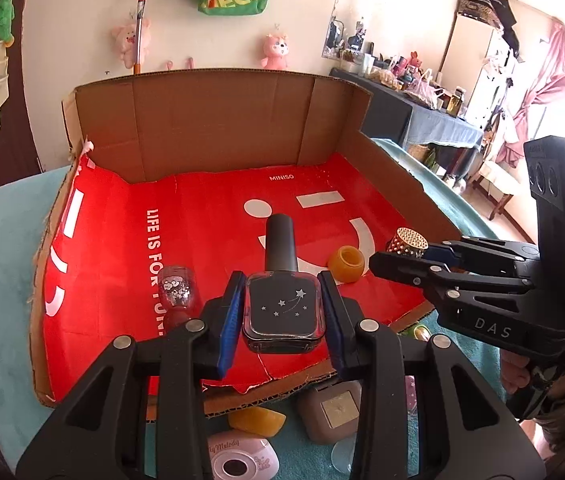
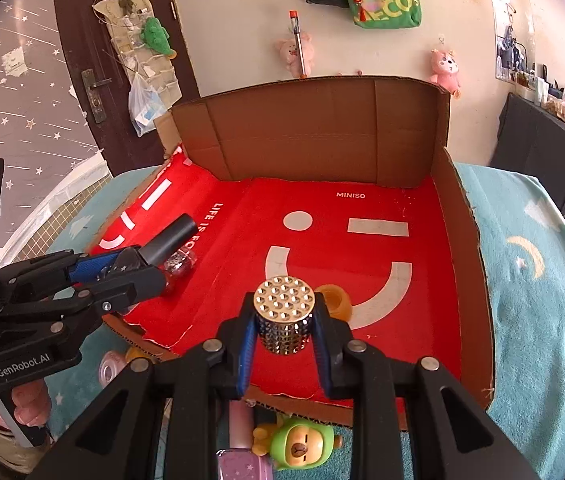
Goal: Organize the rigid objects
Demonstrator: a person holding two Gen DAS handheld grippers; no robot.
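My left gripper (image 1: 282,304) is shut on a dark square nail polish bottle (image 1: 282,308) with a tall black cap and silver stars, held above the red floor of the cardboard box (image 1: 210,132). In the right wrist view that same left gripper (image 2: 138,264) and its bottle (image 2: 170,236) hang over the box's left side. My right gripper (image 2: 284,320) is shut on a gold studded cylinder (image 2: 284,316) over the box's front part. The left wrist view shows the right gripper (image 1: 398,254) and the cylinder (image 1: 406,240) at the right. An orange cup (image 1: 346,266) lies on the red floor.
A clear glittery bottle (image 1: 176,288) lies in the box at the left. On the teal cloth in front of the box lie a pink case (image 1: 238,460), a yellow piece (image 1: 256,420), a beige case (image 1: 330,412) and a green figure (image 2: 300,444). A cluttered side table (image 1: 434,112) stands at the right.
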